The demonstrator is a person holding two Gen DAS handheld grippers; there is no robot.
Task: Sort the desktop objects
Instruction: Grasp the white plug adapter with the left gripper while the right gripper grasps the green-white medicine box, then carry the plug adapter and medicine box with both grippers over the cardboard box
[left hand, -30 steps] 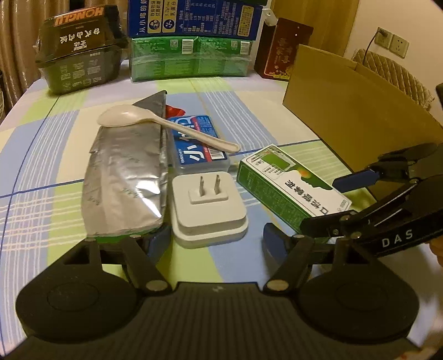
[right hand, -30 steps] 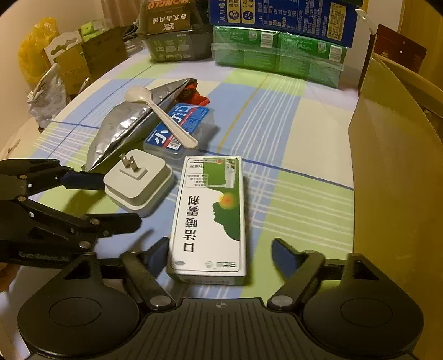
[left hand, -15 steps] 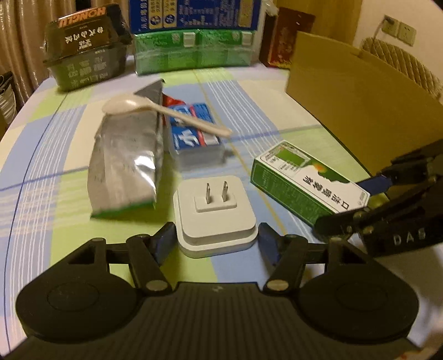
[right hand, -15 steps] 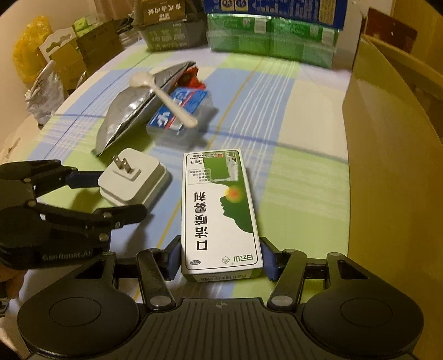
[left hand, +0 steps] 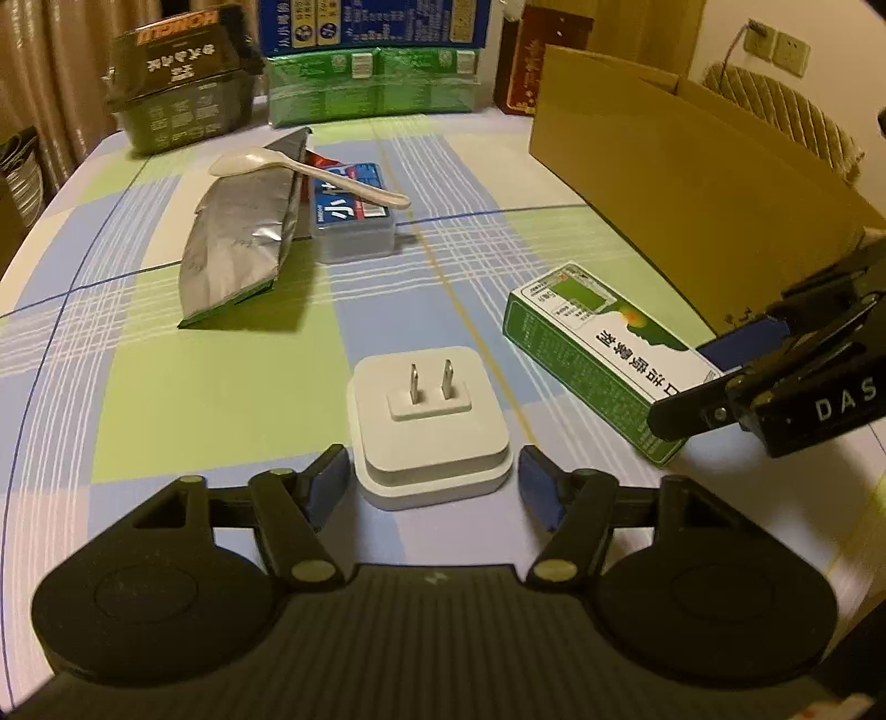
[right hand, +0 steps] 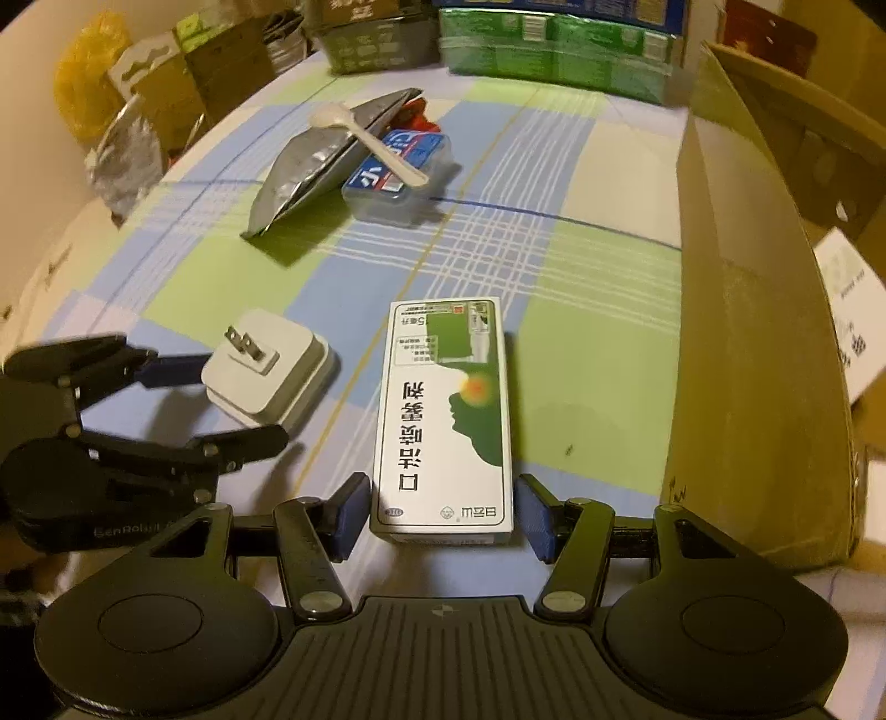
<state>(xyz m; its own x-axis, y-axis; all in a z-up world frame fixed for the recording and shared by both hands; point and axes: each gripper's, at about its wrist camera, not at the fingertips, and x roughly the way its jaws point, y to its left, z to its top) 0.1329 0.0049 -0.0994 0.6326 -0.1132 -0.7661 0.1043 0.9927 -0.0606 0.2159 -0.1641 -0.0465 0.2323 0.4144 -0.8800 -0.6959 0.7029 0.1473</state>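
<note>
White plug adapter (left hand: 429, 423) lies prongs-up on the checked surface (left hand: 232, 387), between the spread fingers of the left gripper (left hand: 432, 484), not gripped. Just to its right, the green-and-white box (right hand: 443, 415) lies flat with its near end between the right gripper (right hand: 441, 515) fingers, which flank it with small gaps. Farther back, a spoon (left hand: 310, 174) rests across a foil pouch (left hand: 243, 238) and blue case (left hand: 351, 219); a cardboard box (left hand: 692, 166) stands right.

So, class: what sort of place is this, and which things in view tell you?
Most likely a room in a home. A checked tablecloth covers the table, curtains hang behind it, and a wall socket sits above a chair. Stacked grocery packs line the far edge.
</note>
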